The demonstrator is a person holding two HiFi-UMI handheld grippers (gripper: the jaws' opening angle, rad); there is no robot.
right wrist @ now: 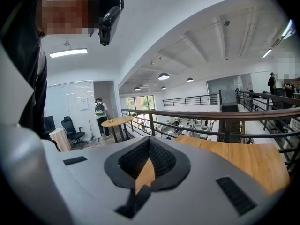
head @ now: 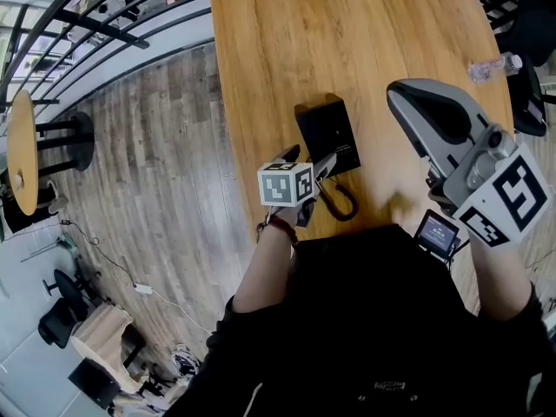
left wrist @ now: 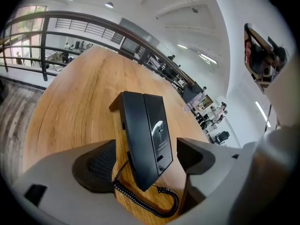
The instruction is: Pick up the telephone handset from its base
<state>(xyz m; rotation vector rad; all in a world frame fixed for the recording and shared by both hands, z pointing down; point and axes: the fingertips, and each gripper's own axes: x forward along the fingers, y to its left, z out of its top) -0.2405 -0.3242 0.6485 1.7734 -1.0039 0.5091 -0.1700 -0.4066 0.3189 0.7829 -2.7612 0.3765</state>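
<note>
Telephone handset (left wrist: pixel 135 135): lies in its cradle on the black base (left wrist: pixel 160 130), its long side against the base; not lifted yet.
Cord (left wrist: pixel 140 203): curls out from the near end of the telephone and loops over the wooden table (head: pixel 365 24) just in front of it.
Left gripper (left wrist: pixel 146 159): tilted down at the near end of the telephone, jaws spread as wide as they go, one on each side of that end. The pads touch nothing and it holds nothing. The wide spread looks meant to clear the set's width before closing.
Right gripper (right wrist: pixel 148 149): held up off to the telephone's right, well apart from it, jaws closed together with nothing between them. It seems parked out of the way.
Step in hand: I'd say lining up for the grab, with the closing and the lift yet to come.
Risk: the jaws straddle handset and base together, so a squeeze here might catch both.
</note>
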